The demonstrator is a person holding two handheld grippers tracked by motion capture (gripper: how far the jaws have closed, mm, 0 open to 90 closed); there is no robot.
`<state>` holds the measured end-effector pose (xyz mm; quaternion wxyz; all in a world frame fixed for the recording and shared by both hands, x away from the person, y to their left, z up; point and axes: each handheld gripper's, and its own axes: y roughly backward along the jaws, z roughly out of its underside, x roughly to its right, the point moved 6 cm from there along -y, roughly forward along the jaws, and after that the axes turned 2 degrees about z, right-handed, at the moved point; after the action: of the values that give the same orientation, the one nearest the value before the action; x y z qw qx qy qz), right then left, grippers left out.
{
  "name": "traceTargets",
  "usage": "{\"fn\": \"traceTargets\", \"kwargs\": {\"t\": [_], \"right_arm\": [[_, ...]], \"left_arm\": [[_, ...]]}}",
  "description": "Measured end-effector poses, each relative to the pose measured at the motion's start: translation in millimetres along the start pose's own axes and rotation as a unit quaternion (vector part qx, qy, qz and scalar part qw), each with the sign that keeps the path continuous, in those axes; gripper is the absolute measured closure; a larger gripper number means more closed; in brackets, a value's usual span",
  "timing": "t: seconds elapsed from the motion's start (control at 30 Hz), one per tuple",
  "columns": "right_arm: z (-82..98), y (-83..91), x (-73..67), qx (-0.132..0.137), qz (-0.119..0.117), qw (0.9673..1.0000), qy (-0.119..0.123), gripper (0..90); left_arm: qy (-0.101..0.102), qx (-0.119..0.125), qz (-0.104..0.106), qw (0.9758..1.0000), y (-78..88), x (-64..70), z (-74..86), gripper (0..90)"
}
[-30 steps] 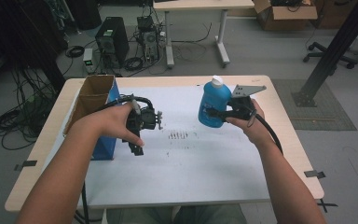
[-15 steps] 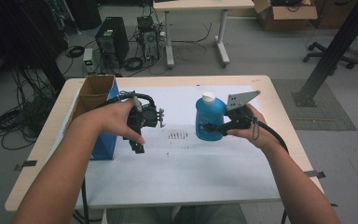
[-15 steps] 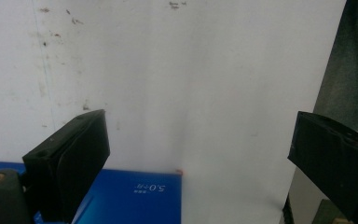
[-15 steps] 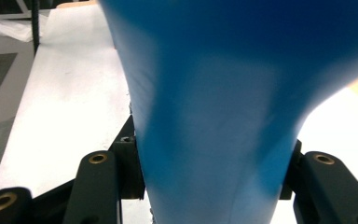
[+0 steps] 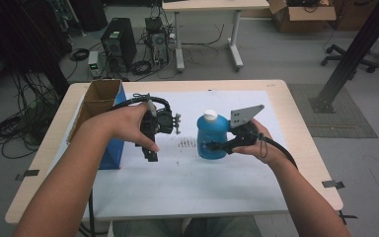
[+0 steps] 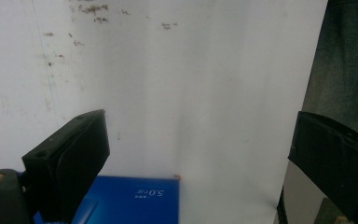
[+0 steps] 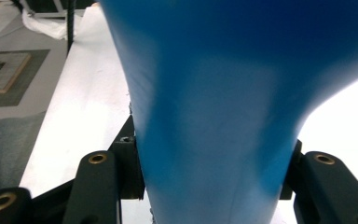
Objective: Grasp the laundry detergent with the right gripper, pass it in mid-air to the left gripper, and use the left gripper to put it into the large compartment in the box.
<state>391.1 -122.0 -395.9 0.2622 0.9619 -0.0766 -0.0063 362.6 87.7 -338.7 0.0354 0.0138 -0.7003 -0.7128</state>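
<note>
My right gripper [image 5: 211, 146] clamps the blue bottle [image 5: 212, 138] upright for carrying; my left gripper [image 5: 150, 154] hangs open, empty.

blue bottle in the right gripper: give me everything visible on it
The blue bottle looks like translucent blue plastic with a rounded shoulder and a white cap. It stands upright over the white sheet near the table's middle; whether its base rests on the sheet cannot be told. The right gripper is shut on its lower body, a black jaw pressing each side, as the right gripper view shows close up. No label is visible. The liquid level cannot be made out.
</note>
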Motion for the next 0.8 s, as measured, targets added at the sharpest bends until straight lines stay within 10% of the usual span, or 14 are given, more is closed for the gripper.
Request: {"fn": "traceTargets", "kwargs": {"t": [0.8], "right_arm": [[-8.9,-63.1,-27.7,0.018,-0.057,0.9980,0.020,45.1]], "left_arm": [[-0.012,-0.007,0.001,0.9999,7.9,7.2,-14.5,5.3]]}}
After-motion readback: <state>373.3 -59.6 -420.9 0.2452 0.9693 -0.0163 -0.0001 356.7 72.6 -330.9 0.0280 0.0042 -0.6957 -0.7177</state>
